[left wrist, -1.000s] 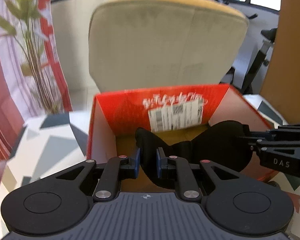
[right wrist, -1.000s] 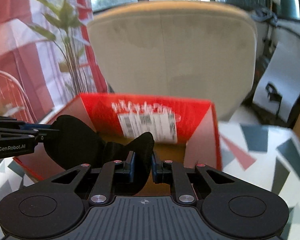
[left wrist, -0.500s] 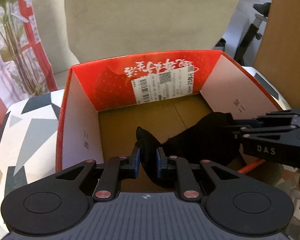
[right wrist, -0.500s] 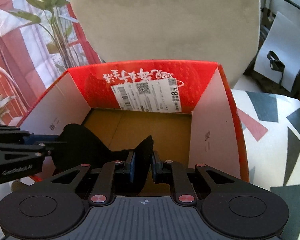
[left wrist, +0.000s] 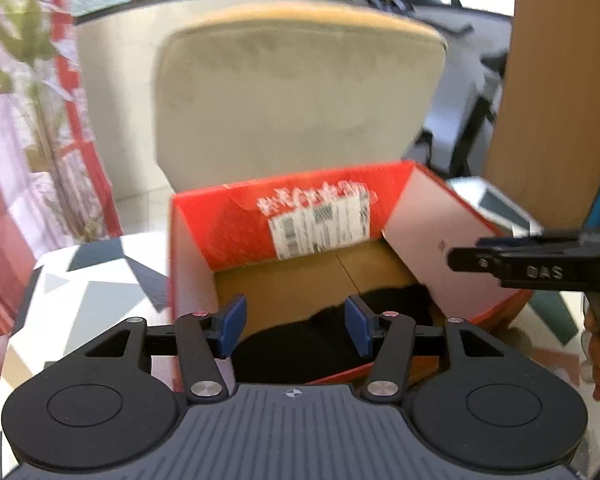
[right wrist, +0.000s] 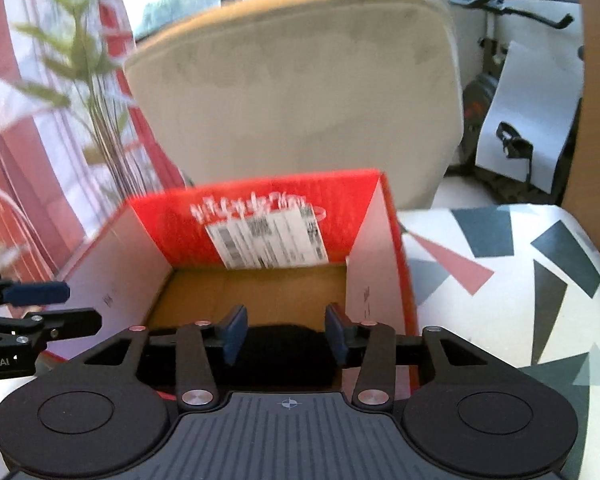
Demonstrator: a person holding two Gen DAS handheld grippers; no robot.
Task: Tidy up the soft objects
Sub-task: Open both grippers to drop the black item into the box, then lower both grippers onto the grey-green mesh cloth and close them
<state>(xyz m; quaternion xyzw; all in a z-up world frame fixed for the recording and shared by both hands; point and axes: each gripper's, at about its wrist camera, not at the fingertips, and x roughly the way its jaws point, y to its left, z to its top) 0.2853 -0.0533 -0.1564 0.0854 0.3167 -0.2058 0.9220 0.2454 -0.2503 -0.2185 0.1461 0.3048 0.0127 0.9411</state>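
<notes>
A black soft cloth (left wrist: 320, 344) lies on the brown floor of an open red cardboard box (left wrist: 236, 220), near its front wall. It also shows in the right wrist view (right wrist: 284, 340), inside the same box (right wrist: 168, 220). My left gripper (left wrist: 294, 330) is open and empty, held above the box's near edge over the cloth. My right gripper (right wrist: 286, 334) is open and empty, also above the cloth. Each gripper shows at the edge of the other's view: the right one (left wrist: 532, 268) and the left one (right wrist: 28, 312).
The box stands on a table with a white cloth of dark and pink triangles (right wrist: 500, 280). A beige chair back (left wrist: 300, 92) rises right behind the box. A plant (right wrist: 88, 92) and red curtain are at the left. A wooden panel (left wrist: 556, 80) stands at the right.
Both grippers have opened and let go of the black cloth, which now lies in the box. Both have pulled back and tilted up from the box.
</notes>
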